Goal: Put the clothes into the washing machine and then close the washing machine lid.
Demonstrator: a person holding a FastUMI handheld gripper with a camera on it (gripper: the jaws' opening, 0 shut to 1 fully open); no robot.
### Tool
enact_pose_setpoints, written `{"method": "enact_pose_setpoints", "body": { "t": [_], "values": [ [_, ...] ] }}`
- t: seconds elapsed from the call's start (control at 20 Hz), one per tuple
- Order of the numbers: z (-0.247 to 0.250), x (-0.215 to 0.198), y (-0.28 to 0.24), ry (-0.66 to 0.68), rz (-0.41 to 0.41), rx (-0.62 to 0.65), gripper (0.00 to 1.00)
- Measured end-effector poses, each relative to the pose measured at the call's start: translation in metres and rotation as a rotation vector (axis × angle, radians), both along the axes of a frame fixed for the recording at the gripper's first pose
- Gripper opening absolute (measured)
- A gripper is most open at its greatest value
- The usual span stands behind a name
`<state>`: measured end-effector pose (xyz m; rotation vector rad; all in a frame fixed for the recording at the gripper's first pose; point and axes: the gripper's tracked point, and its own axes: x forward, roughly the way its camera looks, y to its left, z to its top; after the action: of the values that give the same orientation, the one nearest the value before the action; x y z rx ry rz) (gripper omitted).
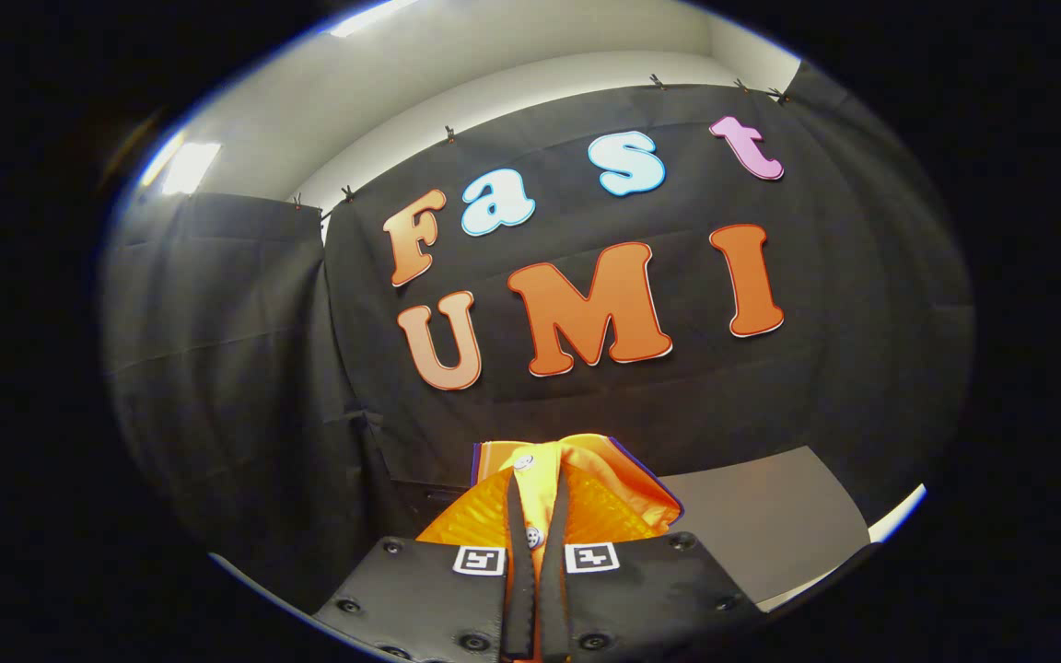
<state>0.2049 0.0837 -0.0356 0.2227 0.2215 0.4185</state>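
Black cloth wall (245, 368) backs a grey tabletop (770, 516) beyond the fingers. Orange clothes (586, 497), buttoned, are pinched in the gripper (538, 502), jaws clamped nearly together on a thin fold. Its long axis seems to run forward along the fingers. Risk: so slim a grip could let it slip before the washer.

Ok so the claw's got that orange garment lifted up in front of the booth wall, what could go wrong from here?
1. The claw pinches only a thin fold of the orange garment, so the cloth might slip out on the way.
2. The garment bunches up over the fingertips and hides what lies just ahead, so the drop may be misjudged.
3. Loose cloth could snag or drape over an edge.
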Motion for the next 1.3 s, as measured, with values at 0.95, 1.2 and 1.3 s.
{"method": "enact_pose_setpoints", "body": {
  "t": [0.95, 1.2, 1.3],
  "values": [
    [0.066, -0.010, 0.220, -0.110, 0.030, 0.000, 0.10],
    [0.055, 0.013, 0.270, -0.118, 0.034, -0.026, 0.10],
    [0.038, 0.022, 0.281, -0.115, 0.010, -0.047, 0.10]
  ]
}}
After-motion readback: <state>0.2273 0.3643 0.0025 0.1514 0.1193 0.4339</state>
